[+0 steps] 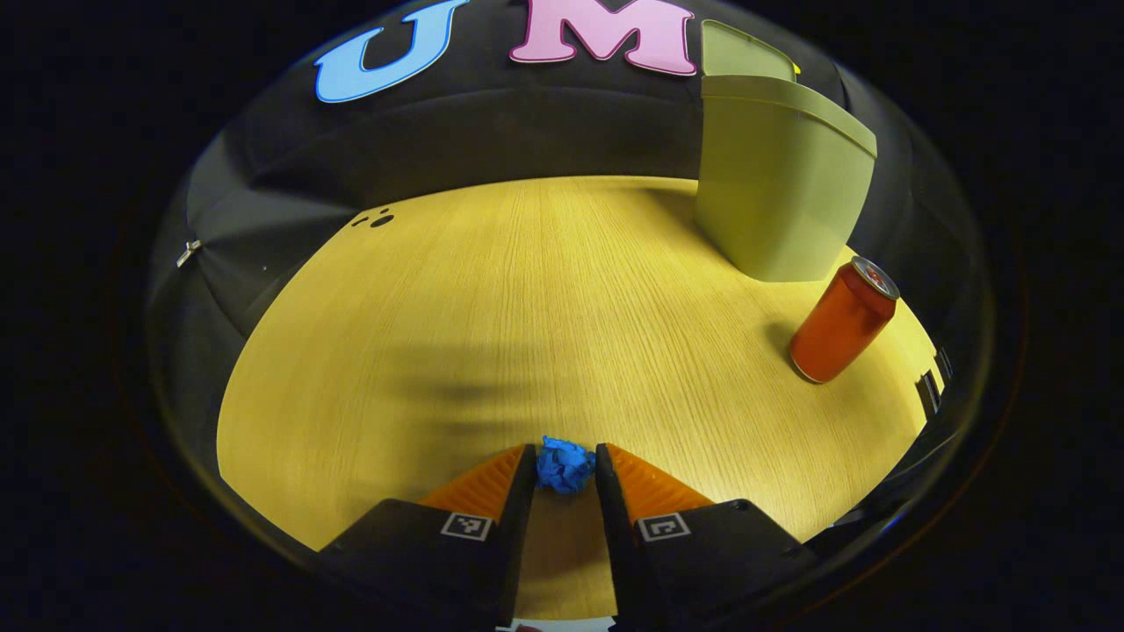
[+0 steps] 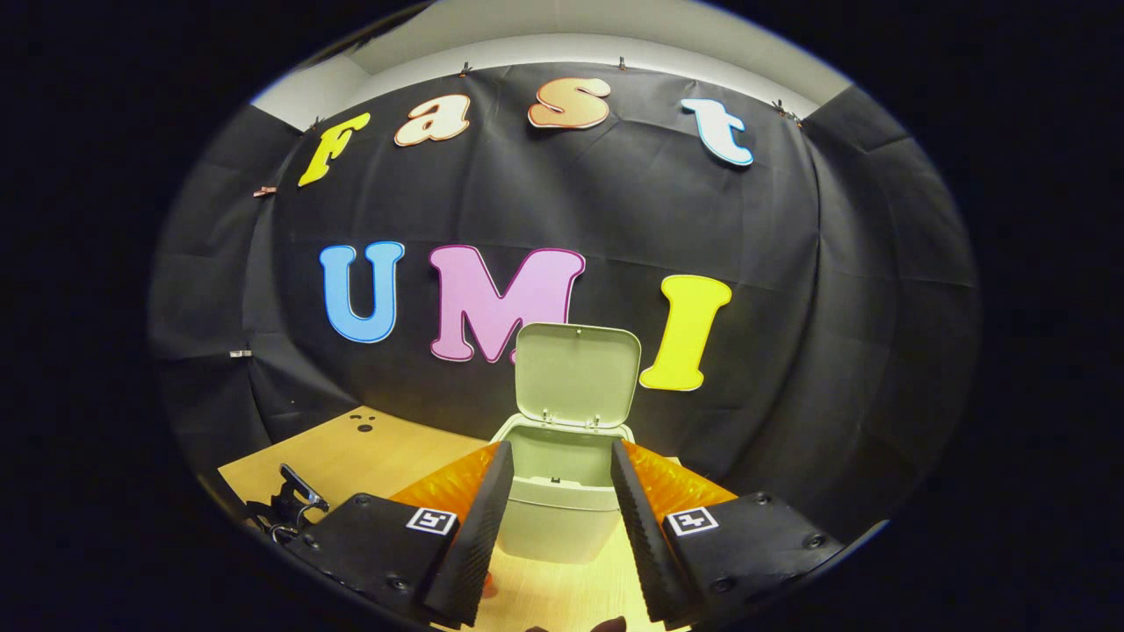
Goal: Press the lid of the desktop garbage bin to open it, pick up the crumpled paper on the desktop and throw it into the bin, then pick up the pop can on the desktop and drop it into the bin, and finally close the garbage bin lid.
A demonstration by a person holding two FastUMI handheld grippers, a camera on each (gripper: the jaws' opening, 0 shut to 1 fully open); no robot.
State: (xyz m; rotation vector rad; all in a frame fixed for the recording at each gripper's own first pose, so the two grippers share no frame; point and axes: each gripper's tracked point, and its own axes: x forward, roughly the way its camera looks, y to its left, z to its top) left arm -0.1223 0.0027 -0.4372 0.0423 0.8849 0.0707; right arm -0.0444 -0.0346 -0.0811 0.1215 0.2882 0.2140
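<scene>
A: Left gripper (image 1: 565, 463) status?
B: Clenched on the crumpled blue paper ball (image 1: 565, 465), both fingers pressing its sides, right at the tips. Ball sat low over the light wood-grain table (image 1: 492, 316); couldn't tell if it still touched the surface.

A: Bin?
B: Pale green plastic desktop garbage bin (image 1: 777, 180) stood upright at the far right of the table in the left gripper view, against the black cloth wall. Its hinged lid (image 2: 577, 373) was up, standing open behind the rim, as seen in the right gripper view.

A: Can?
B: Orange-red pop can (image 1: 843, 322) with a silver top, upright on the table, just beside the bin on the near side, apart from it. Well away from the paper ball.

A: Anything in the way?
B: Bare wood between ball and bin. Small dark holes (image 1: 376, 219) at the table's far left edge.

A: Right gripper (image 2: 555, 496)?
B: Released, jaws spread wide, nothing between them, pointing at the open bin mouth from the front.

A: Other stuff?
B: Dark metal clamp-like piece (image 2: 294, 500) at the table's near left edge in the right gripper view; couldn't tell what it was.
</scene>
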